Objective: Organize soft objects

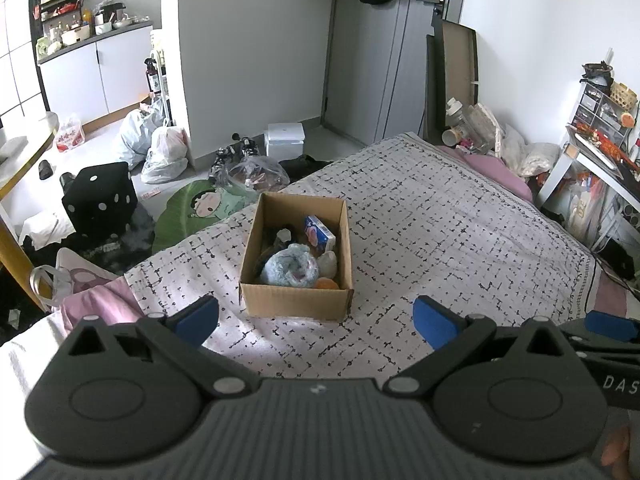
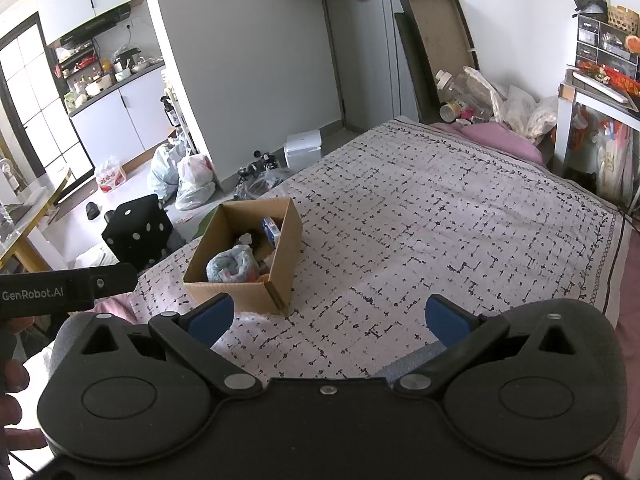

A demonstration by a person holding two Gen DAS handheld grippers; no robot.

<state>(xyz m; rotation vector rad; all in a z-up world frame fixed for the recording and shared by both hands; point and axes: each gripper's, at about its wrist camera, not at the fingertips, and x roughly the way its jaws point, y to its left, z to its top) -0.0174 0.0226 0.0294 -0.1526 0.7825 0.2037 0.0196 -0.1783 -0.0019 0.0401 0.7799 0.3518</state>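
An open cardboard box (image 1: 298, 303) stands on the patterned bedspread (image 1: 440, 216). It holds a rolled light-blue soft cloth (image 1: 290, 266), a blue carton (image 1: 319, 233), a white item and something orange (image 1: 328, 283). The box also shows in the right wrist view (image 2: 240, 294), with the blue cloth (image 2: 232, 266) inside. My left gripper (image 1: 316, 320) is open and empty, hovering just short of the box. My right gripper (image 2: 330, 318) is open and empty, over bare bedspread to the right of the box.
The bed's left edge drops to a cluttered floor with a black dice cushion (image 1: 100, 196), plastic bags (image 1: 164, 154) and a green leaf cushion (image 1: 192, 212). Bottles and bags (image 1: 480, 128) pile at the bed's far end. A white shelf unit (image 1: 596, 160) stands right.
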